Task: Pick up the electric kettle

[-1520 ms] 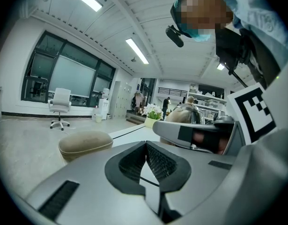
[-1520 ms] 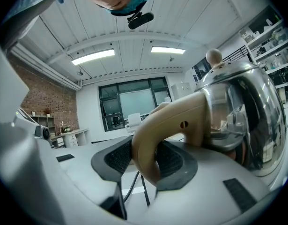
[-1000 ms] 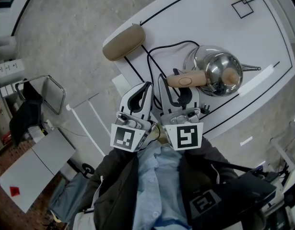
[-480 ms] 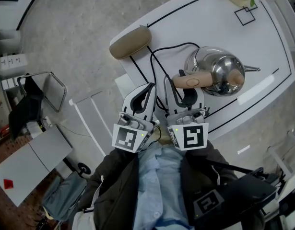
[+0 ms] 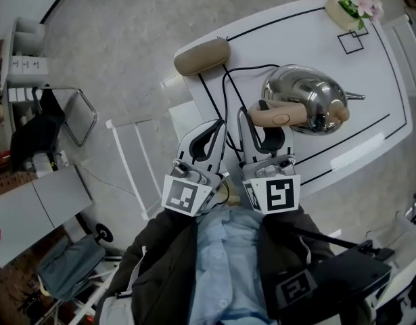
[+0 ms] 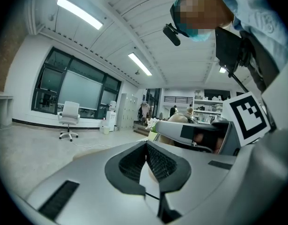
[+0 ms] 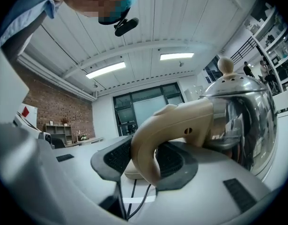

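Far left, on the pale speckled floor: a tubular metal chair point(image 5: 78, 117) with dark cloth draped over it. Just right of it, a white bar frame point(image 5: 134, 161), also on the floor.

At the near left end of the white table with thin black lines point(image 5: 295, 39): a tan oval pad point(image 5: 201, 56), lying at the table's edge. From beside it, thin black cables point(image 5: 224, 90), looping across the tabletop and running toward the grippers.

Left gripper point(image 5: 216, 128): hangs at the table edge just beside its partner, jaws brought together at the tips, nothing between them.

Right gripper point(image 5: 263, 128): reaches roughly level over the table edge. Grips the beige curved handle point(image 5: 279, 116) with a ribbed black pad on either side of it, pressing; jaws just now easing slightly wider, handle between them.

Right of the handle: the rounded stainless-steel electric kettle point(image 5: 306, 93), upright over the middle of the table, beige knob point(image 5: 341, 112) on its lid, thin spout point(image 5: 356, 97) pointing away to the right. Standing on the table or lifted clear of it: cannot tell.

Far right corner of the table: a cream pot of pink flowers point(image 5: 353, 2), well apart from the kettle.
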Demonstrator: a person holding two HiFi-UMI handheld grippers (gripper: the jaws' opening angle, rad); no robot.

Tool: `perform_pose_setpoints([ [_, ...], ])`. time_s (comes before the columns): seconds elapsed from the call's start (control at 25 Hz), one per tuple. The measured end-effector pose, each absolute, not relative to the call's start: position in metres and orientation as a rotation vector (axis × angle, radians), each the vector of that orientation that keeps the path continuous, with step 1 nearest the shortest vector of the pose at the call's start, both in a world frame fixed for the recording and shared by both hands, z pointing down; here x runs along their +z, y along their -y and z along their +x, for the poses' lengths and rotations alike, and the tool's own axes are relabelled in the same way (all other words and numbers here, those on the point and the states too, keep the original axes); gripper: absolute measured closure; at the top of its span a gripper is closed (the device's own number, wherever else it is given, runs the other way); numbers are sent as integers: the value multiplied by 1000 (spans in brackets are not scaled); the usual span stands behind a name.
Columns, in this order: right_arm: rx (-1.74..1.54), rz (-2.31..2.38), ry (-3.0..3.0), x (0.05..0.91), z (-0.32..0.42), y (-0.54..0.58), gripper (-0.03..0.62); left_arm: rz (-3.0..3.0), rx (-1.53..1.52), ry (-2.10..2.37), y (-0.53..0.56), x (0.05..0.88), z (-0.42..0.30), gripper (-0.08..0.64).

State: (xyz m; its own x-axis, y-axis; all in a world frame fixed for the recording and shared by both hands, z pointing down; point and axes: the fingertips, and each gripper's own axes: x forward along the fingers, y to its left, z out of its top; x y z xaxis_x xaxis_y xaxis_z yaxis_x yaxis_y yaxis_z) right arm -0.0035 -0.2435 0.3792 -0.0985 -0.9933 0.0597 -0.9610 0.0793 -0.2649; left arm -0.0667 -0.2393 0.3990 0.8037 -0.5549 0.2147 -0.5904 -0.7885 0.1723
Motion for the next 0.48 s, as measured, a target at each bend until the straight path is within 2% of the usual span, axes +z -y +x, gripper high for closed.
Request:
perform_pose_setpoints([
  [0.28,-274,-1927,-2269,340,-10,223,436,2791,-7,1059,225,370,-87,552],
  [0.48,-193,-1869,-2318,304,-11,207,436,2756,-35,1247,227,314,-91,552],
])
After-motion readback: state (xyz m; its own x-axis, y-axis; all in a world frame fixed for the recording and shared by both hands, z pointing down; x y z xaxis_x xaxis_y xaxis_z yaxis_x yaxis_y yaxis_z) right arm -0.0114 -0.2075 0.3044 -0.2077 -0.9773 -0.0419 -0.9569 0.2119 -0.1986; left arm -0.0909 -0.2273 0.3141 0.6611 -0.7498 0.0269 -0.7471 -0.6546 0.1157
